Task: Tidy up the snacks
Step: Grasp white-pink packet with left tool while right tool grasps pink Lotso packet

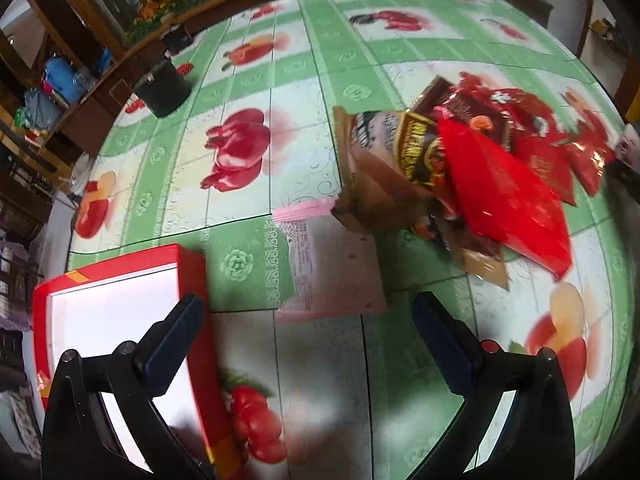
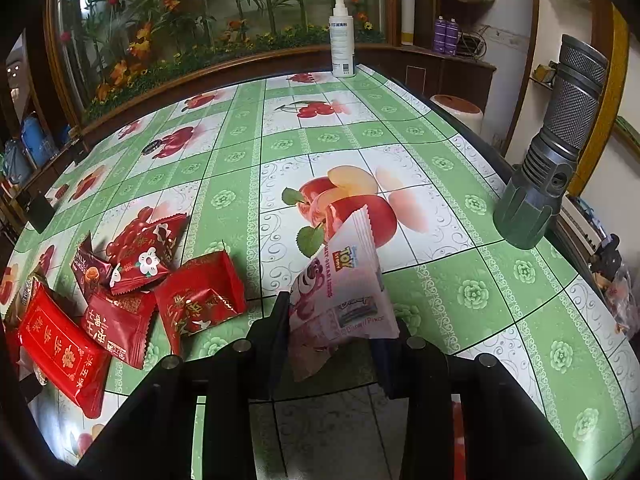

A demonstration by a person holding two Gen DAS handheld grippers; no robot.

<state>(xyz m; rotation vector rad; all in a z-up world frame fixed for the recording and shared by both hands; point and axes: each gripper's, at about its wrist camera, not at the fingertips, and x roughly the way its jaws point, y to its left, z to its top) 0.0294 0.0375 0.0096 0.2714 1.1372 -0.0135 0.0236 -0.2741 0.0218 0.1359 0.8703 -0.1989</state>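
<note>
A red box with a white inside [image 1: 116, 312] lies open at the lower left in the left wrist view. My left gripper [image 1: 308, 344] is open and empty, its left finger over the box's edge. A blurred pink packet [image 1: 332, 264] lies flat just ahead of it. A pile of red and brown snack packets [image 1: 472, 160] lies to the upper right. In the right wrist view my right gripper [image 2: 336, 320] is shut on a white and pink Toy Story packet [image 2: 344, 284], held above the table. Several red packets [image 2: 132, 292] lie to its left.
The table wears a green checked fruit-print cloth [image 2: 360, 148]. A white spray bottle [image 2: 341, 40] stands at the far edge. A grey flashlight [image 2: 552, 148] stands head-down at the right edge. A black cup-like object [image 1: 164, 88] sits at the far left.
</note>
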